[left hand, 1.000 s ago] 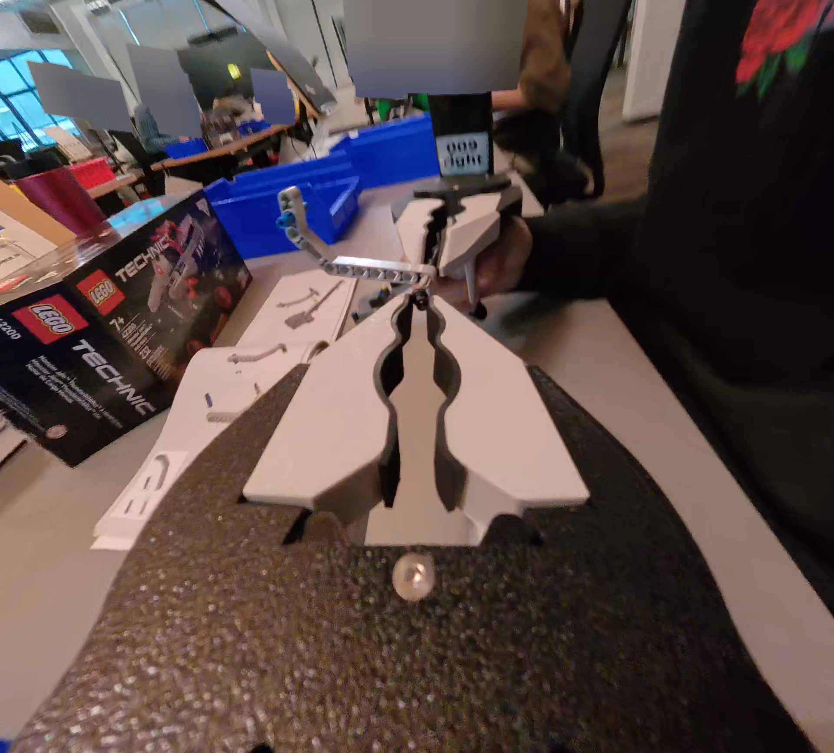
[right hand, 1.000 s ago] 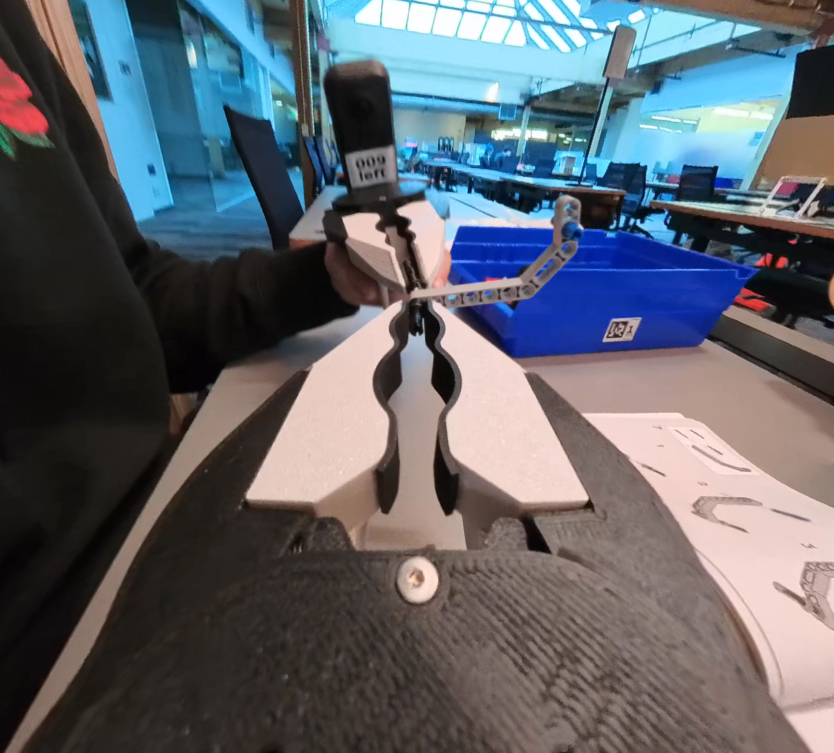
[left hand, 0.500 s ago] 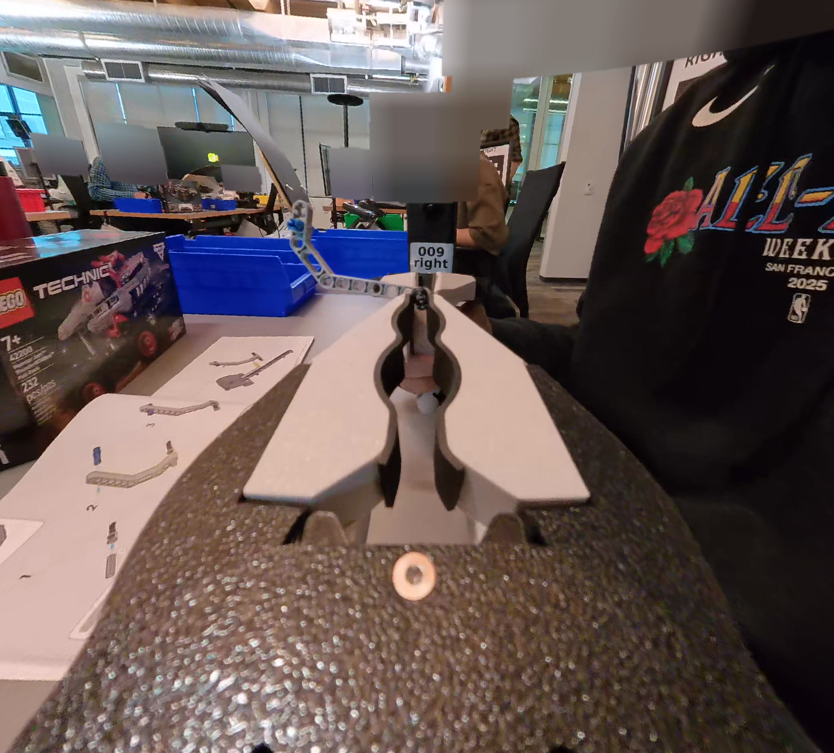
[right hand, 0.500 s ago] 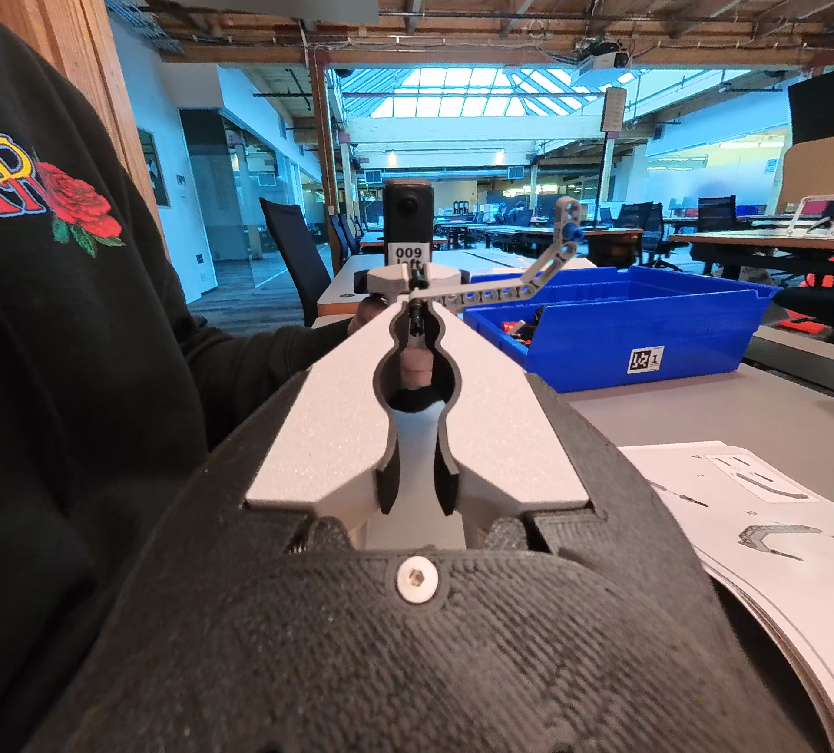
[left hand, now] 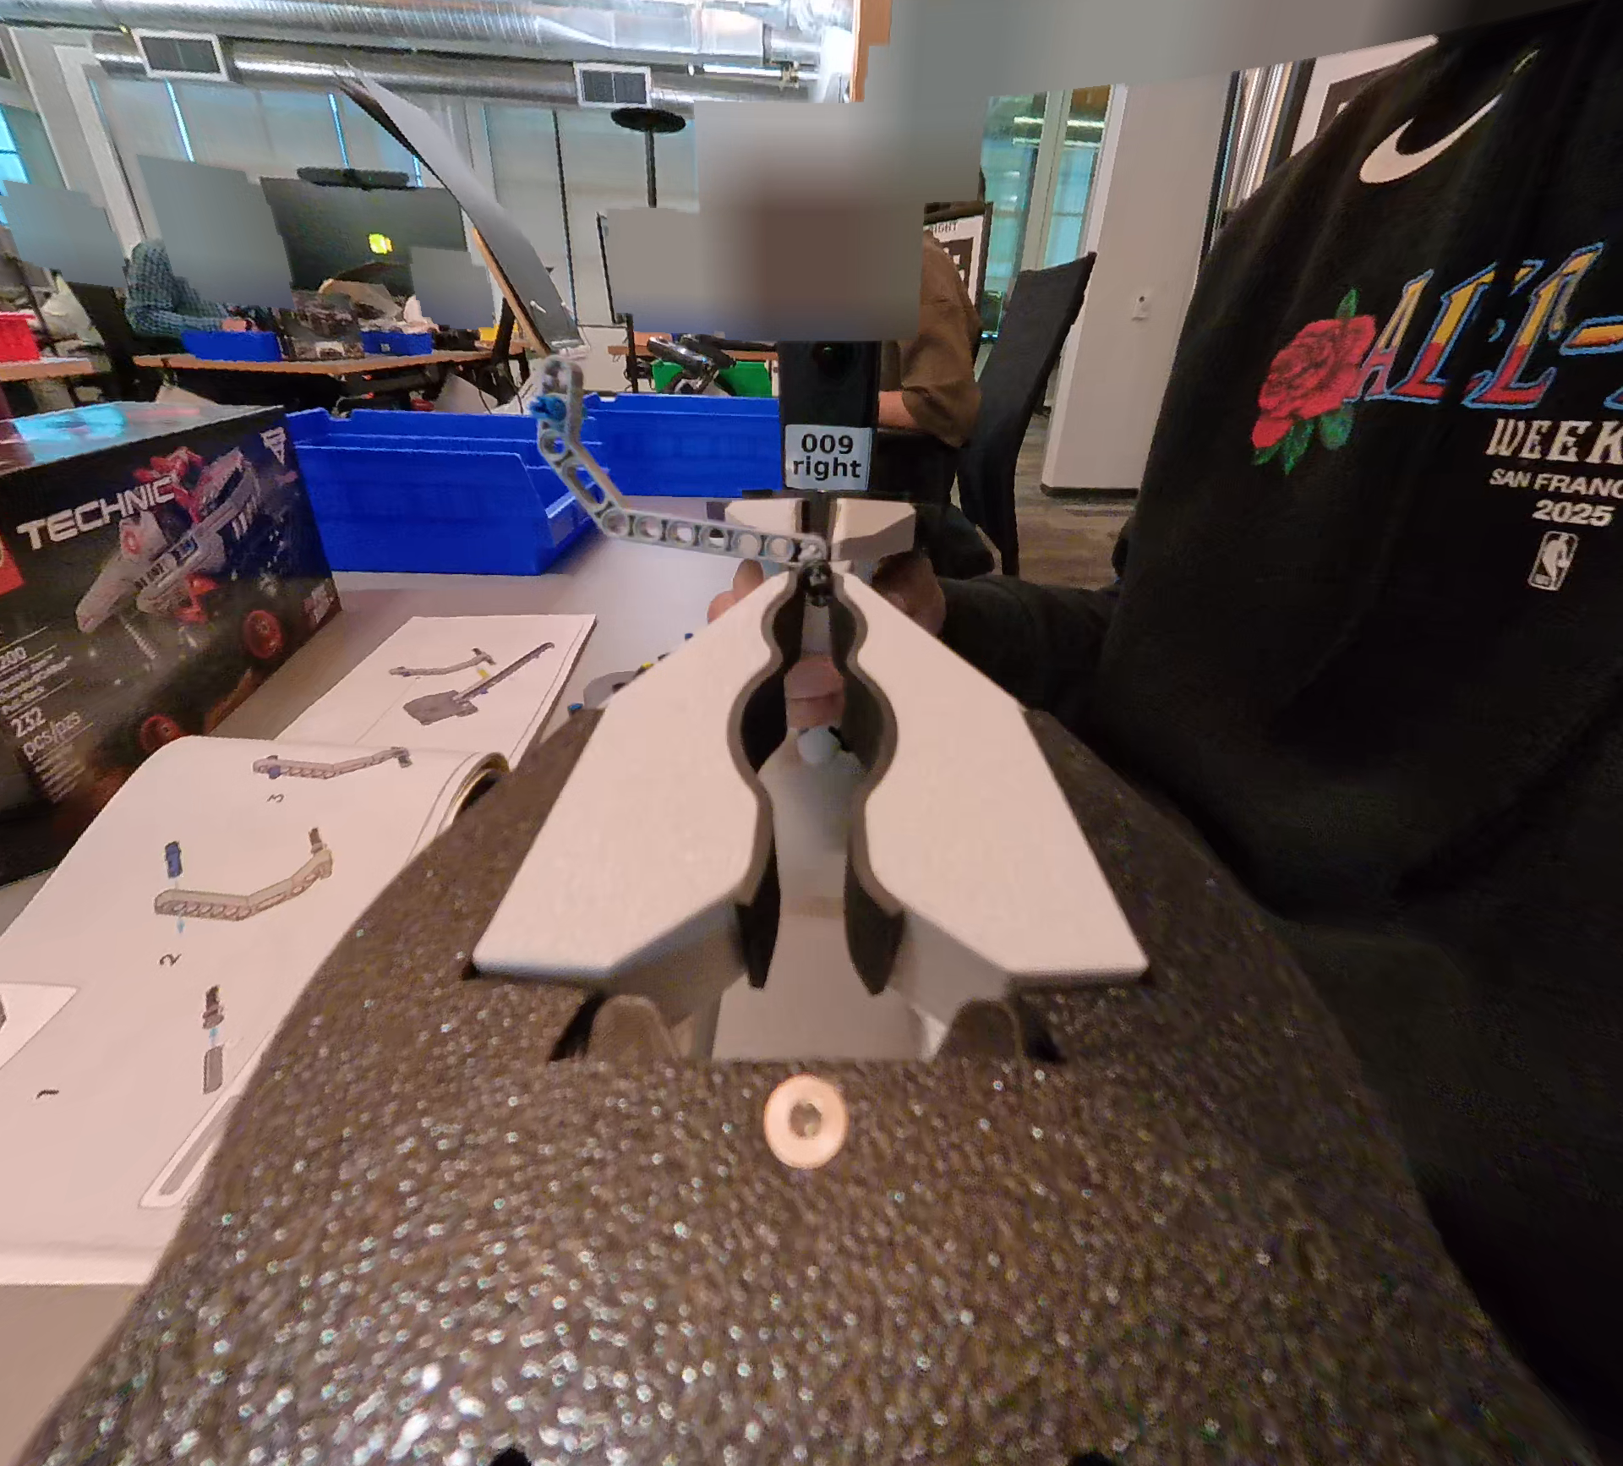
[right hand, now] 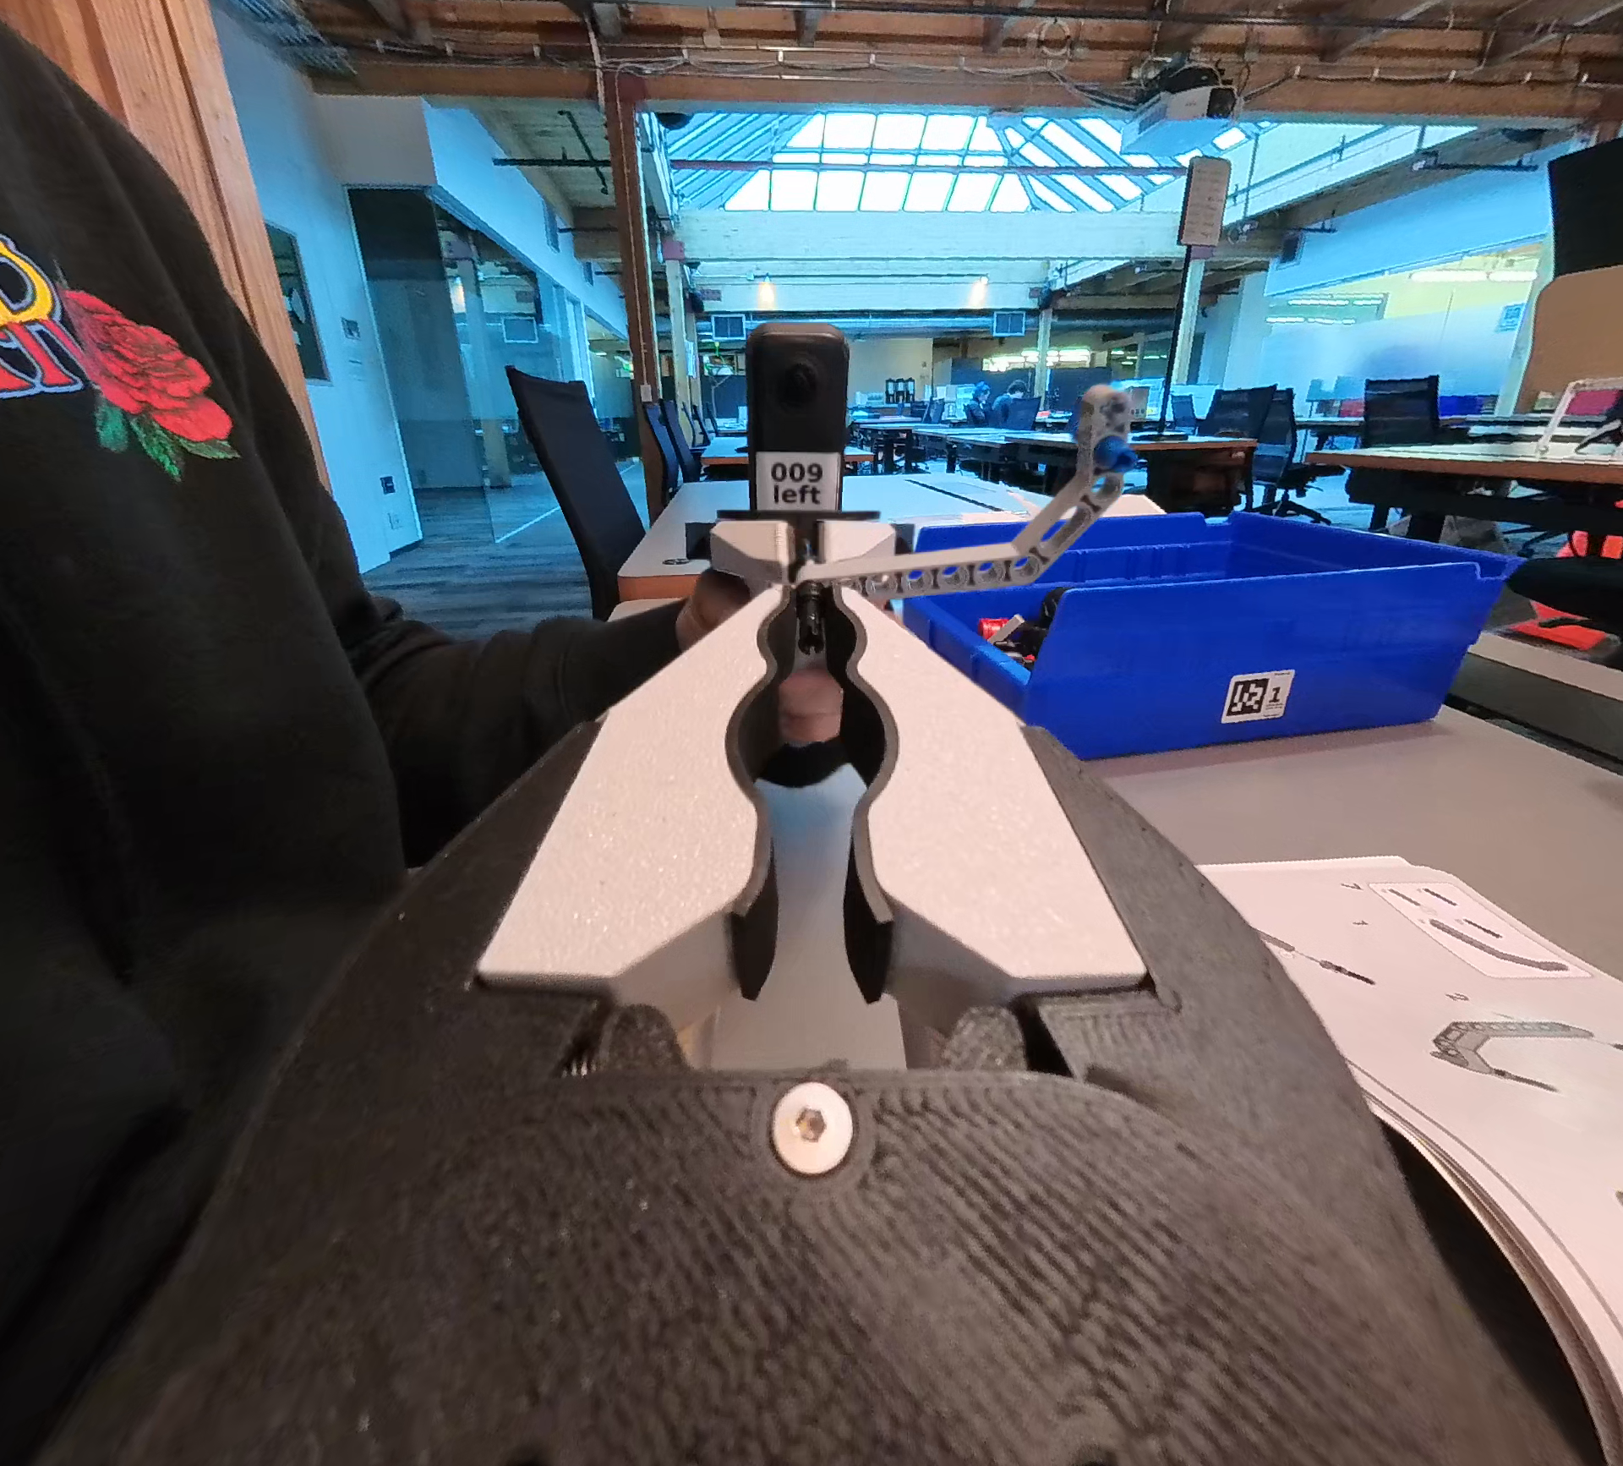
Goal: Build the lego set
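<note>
My two grippers face each other tip to tip above the table. A grey angled beam (left hand: 694, 535) sticks out sideways from where they meet and bends upward, with a blue pin (left hand: 546, 405) near its top end. My left gripper (left hand: 817, 585) is shut on the beam's near end. My right gripper (right hand: 810, 602) is shut on a short black pin (right hand: 812, 620) that stands upright under that end. The beam (right hand: 948, 574), the blue pin (right hand: 1114, 451) and the left gripper (right hand: 804, 554) show in the right wrist view. The right gripper (left hand: 818, 537) shows in the left wrist view.
A blue bin (right hand: 1229, 633) with loose parts stands on the grey table (right hand: 1317, 800). More blue bins (left hand: 421, 493) and the set's box (left hand: 149, 572) stand at the left. An open instruction booklet (left hand: 220, 853) lies below the grippers. The person's dark sweatshirt (left hand: 1405, 633) is close by. Both grippers' tips are close together, under 4 cm apart.
Both grippers have tipped up from pointing down at the table to level, keeping their tips together on the beam and pin. Little has moved in the last half second.
</note>
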`<state>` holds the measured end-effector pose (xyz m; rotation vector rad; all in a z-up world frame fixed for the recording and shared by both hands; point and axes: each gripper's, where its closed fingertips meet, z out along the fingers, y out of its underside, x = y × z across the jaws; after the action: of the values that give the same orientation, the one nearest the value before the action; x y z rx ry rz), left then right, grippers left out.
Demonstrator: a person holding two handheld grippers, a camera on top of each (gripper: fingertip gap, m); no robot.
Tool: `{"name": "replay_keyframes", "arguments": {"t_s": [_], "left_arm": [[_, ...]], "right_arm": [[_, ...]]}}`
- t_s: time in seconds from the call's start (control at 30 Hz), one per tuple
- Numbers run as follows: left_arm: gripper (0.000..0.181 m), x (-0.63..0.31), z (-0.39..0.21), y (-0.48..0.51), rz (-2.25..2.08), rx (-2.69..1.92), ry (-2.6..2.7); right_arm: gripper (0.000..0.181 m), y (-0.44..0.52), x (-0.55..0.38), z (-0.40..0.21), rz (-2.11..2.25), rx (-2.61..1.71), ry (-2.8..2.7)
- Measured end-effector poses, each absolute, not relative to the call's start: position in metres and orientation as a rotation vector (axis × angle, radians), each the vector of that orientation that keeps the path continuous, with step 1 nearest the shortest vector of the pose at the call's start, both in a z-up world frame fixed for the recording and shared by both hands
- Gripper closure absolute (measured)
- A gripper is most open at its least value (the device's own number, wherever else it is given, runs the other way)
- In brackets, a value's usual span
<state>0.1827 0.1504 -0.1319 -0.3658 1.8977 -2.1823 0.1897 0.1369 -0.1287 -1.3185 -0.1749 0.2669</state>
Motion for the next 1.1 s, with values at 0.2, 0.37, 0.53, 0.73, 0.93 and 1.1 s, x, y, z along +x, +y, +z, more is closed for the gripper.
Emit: {"name": "replay_keyframes", "arguments": {"t_s": [0.2, 0.37, 0.53, 0.73, 0.93, 1.1], "left_arm": [[0.178, 0.1843, -0.1359, 0.1482, -2.189, -0.381, 1.913], [0.178, 0.184, -0.1335, 0.1496, -2.213, -0.383, 1.894], [0.178, 0.1848, -0.1317, 0.1514, -2.224, -0.39, 1.876], [0.177, 0.1849, -0.1338, 0.1501, -2.216, -0.399, 1.904], [0.178, 0.1824, -0.1375, 0.1506, -2.268, -0.496, 2.0], [0.178, 0.1865, -0.133, 0.149, -2.541, -0.632, 1.915]], "right_arm": [[0.177, 0.1377, 0.1896, -0.1301, 0.262, -1.329, -0.178], [0.177, 0.1368, 0.192, -0.1291, 0.252, -1.324, -0.168], [0.177, 0.138, 0.1892, -0.1315, 0.255, -1.34, -0.183], [0.177, 0.1376, 0.189, -0.1327, 0.255, -1.346, -0.185], [0.177, 0.1389, 0.1867, -0.1367, 0.211, -1.371, -0.22], [0.177, 0.1383, 0.1899, -0.1319, 0.172, -1.335, -0.206]]}}
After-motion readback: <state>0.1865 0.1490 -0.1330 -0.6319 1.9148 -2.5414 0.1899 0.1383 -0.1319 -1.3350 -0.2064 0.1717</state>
